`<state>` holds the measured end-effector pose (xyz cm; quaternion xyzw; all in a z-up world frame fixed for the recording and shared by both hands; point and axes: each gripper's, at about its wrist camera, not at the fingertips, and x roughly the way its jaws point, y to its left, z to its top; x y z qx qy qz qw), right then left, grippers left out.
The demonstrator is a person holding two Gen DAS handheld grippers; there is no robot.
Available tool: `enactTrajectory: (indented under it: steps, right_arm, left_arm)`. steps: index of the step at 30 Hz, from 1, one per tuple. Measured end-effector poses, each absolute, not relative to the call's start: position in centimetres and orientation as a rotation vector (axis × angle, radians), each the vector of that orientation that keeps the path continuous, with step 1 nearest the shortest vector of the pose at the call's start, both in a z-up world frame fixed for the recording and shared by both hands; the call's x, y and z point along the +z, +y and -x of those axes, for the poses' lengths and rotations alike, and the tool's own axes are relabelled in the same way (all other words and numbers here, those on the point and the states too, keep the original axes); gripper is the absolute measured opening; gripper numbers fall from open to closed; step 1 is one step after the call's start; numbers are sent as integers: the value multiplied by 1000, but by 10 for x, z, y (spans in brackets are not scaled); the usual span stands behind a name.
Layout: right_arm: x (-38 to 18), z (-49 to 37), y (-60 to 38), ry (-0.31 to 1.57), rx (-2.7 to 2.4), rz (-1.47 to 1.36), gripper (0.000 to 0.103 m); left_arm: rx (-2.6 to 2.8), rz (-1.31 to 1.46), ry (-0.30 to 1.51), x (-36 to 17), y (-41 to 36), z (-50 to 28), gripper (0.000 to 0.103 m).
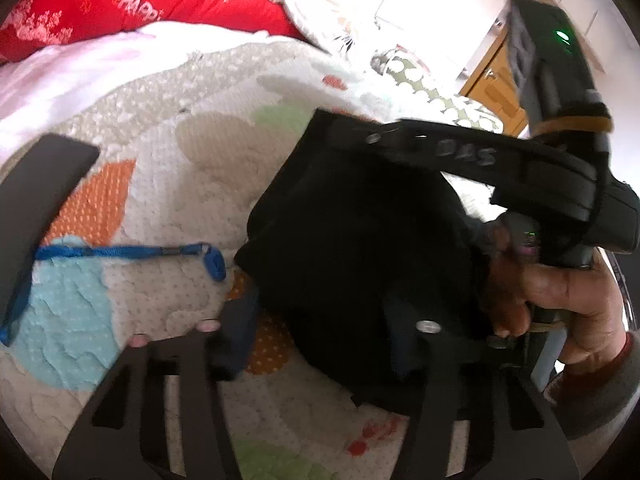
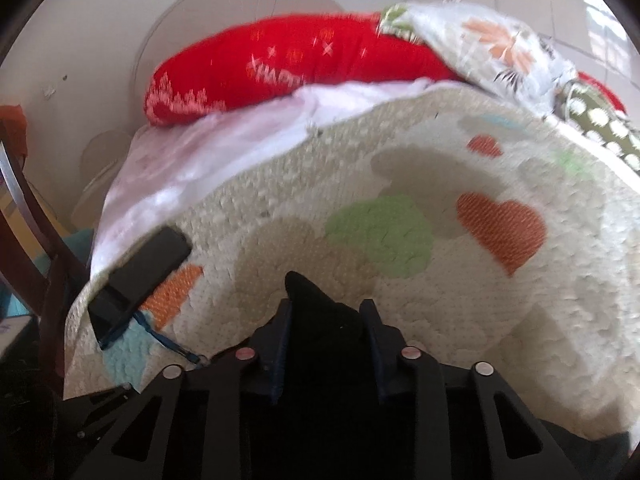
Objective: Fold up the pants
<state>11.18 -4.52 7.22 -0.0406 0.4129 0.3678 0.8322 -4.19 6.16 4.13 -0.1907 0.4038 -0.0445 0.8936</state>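
Observation:
The black pants (image 1: 352,248) lie bunched on a patterned quilt (image 1: 180,140). In the left wrist view my left gripper (image 1: 320,332) is low over their near edge. Its right finger is over the cloth, while a strip of quilt shows between its left finger (image 1: 240,336) and the pants, so it stands open. A person's hand (image 1: 560,292) holds the right gripper's body at the far right side of the bundle. In the right wrist view my right gripper (image 2: 326,336) is shut on a peak of the black pants (image 2: 308,304) that fills the gap between its fingers.
A black flat device (image 2: 140,268) with a blue lanyard (image 1: 132,252) lies at the quilt's left edge. A red pillow (image 2: 300,64), a white sheet (image 2: 200,152) and a floral blanket (image 2: 500,48) lie at the back. A dark wooden chair (image 2: 32,220) stands to the left.

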Motion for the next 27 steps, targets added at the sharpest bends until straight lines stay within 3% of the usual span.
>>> enactTrajectory:
  steps: [5,12,16,23,24,26,27]
  right_arm:
    - [115,-96,-82,759,759,-20,24]
    - [158,-61,-170,641,708,-164,22]
    - [160,-39,-234,612,630,-241,22]
    - [109,-13,-331,733,349,-417,21]
    - [105,-10,-339,746,331,-440,24]
    - [95,1,-354,770,295,-509,45]
    - [91,5,-360,781,298,-554,62]
  left_arm:
    - [-168,295,712,82,40,56,34]
    - [-374,169,604,126,-23,77,33]
    - [-503,89,602,123,-72,85,31]
    - [-578,-109,679,71,-142,99,30]
    - [-574,-129,680,68,-146,101,30]
    - [-557,-162,669,63,-151,104,30]
    - [-548,-186,659,62,-152,106,30]
